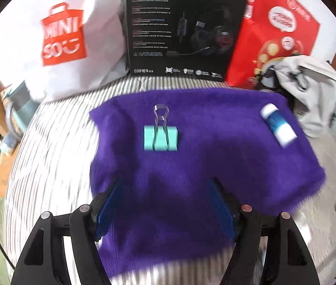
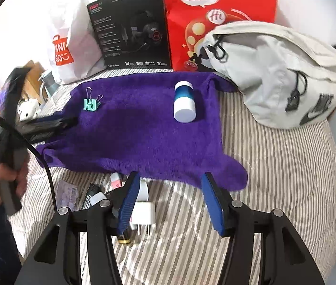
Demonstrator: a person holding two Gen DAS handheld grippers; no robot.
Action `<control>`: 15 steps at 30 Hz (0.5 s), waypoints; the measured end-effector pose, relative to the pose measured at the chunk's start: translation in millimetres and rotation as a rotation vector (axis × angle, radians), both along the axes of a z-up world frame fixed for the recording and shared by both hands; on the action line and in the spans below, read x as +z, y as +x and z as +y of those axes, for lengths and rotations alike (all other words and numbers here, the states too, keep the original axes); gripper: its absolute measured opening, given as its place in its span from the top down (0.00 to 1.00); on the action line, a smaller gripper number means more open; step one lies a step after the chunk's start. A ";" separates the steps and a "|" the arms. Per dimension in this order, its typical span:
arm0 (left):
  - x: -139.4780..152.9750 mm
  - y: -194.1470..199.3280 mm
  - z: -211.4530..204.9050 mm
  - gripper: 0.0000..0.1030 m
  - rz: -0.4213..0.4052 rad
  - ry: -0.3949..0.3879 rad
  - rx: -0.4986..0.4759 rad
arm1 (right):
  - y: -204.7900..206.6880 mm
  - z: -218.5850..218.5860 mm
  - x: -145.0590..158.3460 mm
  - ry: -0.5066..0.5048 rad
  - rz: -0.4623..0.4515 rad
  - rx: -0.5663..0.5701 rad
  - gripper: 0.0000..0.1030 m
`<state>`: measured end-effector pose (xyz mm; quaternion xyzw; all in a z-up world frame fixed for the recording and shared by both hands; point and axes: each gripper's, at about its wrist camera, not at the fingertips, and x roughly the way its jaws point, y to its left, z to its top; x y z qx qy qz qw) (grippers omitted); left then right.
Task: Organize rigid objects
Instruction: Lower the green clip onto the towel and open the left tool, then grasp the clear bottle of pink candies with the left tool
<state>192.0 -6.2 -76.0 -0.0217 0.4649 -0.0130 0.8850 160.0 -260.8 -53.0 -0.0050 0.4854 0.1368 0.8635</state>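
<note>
A striped bed (image 2: 274, 166) carries a purple towel (image 1: 203, 166). On it, straight ahead of the left claw (image 1: 165, 204), lies a teal binder clip (image 1: 161, 138), handles pointing away; the right claw (image 2: 168, 199) sits farther off. Both claws gape wide, empty.

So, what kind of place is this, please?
Most likely a bedroom at home. The work surface looks like a bed with a striped cover, a purple towel spread on it. A grey backpack, shopping bags and a headset box stand along the wall.
</note>
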 end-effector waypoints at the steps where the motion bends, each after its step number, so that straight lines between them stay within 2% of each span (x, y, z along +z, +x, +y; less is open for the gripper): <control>1: 1.1 -10.0 -0.1 0.31 0.001 -0.016 -0.001 | -3.1 -1.0 -0.6 0.007 0.002 -0.006 0.47; 8: -7.3 -78.3 -14.4 0.31 0.045 -0.085 -0.030 | -22.2 -3.4 -11.9 0.029 0.037 -0.023 0.47; 15: -34.4 -110.7 -37.3 0.31 0.091 -0.078 -0.066 | -54.2 -5.6 -12.7 0.016 0.032 -0.030 0.47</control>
